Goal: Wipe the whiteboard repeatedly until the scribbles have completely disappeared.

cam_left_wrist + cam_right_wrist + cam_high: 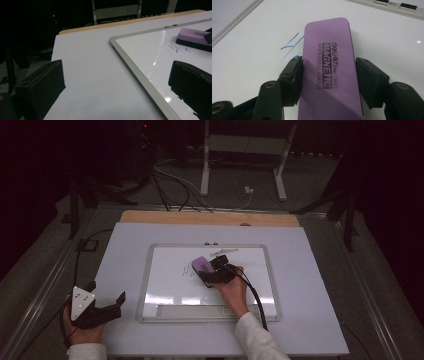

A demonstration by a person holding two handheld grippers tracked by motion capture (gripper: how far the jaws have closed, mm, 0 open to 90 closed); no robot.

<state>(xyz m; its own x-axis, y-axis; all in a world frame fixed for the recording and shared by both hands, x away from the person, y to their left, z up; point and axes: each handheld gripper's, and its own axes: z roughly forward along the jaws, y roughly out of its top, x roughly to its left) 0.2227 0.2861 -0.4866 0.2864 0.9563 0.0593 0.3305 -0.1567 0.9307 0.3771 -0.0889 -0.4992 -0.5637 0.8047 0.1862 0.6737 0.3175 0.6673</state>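
Eraser [328, 72], purple foam top over a black felt base, printed as a magnetic whiteboard eraser. It sits on the whiteboard [250, 292] just right of centre, felt side down, partly over the blue marker scribble [187, 270], which pokes out at its 9 o'clock in the high view. Right tool [212, 274] straddles it across the short width; in the right gripper view the left jaw is pressed against the long side, while the right jaw looks touching or a hair off, hard to call. So closed onto it or nearly so, grip not fully confirmed.

Handling guess: light, foam squashes under the jaws, so a hard pinch will dent it. Foam sides give decent friction, not slippery. The magnet may make it cling to the board a little, so sliding should be easier than lifting. Not fragile. Best hold is mid-length on the two long sides, low enough to keep the felt flat; the present grip looks about right.

Left tool [107, 310] rests at 8 o'clock on the counter [125, 245], off the board, jaws wide apart, holding nothing. A marker [223, 252] lies at 12 o'clock from the eraser, near the board's top edge.
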